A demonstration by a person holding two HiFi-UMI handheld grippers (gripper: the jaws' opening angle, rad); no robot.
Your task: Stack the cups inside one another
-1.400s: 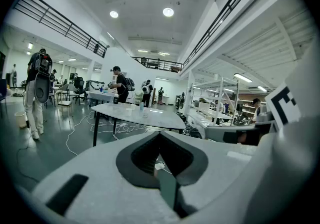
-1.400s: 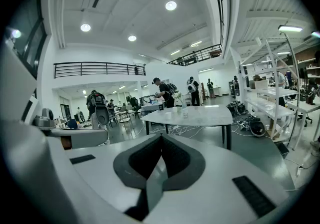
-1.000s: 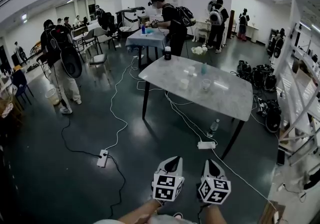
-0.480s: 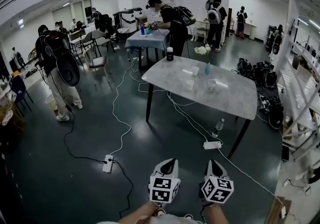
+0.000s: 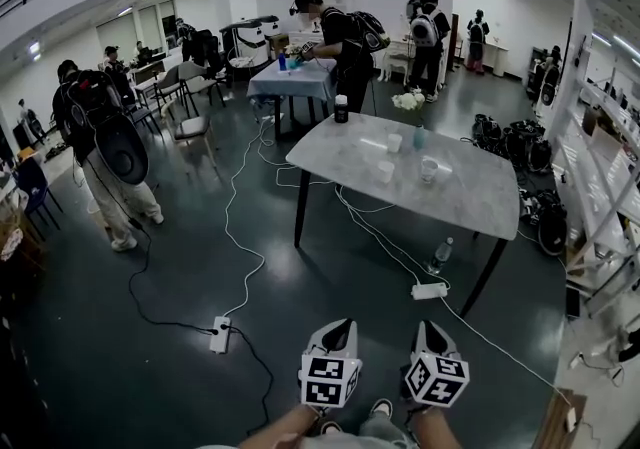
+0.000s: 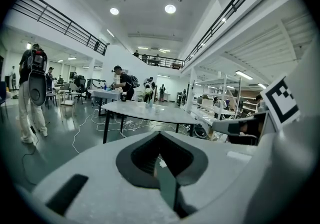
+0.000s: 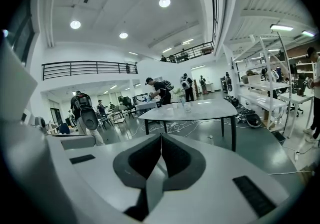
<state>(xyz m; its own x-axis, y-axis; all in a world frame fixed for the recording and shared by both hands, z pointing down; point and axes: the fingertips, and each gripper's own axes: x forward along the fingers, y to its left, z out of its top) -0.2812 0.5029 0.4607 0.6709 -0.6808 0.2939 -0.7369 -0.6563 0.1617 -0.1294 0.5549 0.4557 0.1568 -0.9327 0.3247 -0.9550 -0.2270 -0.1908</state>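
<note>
Table (image 5: 470,199) closer, left gripper (image 5: 340,323) and right gripper (image 5: 425,326) low, parallel, closed

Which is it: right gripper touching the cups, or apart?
Apart. Head view: right gripper hangs shut over the floor, short of the table where the cups stand.

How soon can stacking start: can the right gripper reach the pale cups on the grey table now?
Probably not yet: the right gripper, jaws shut, hangs far short of the pale cups on the grey table, only floor between.
</note>
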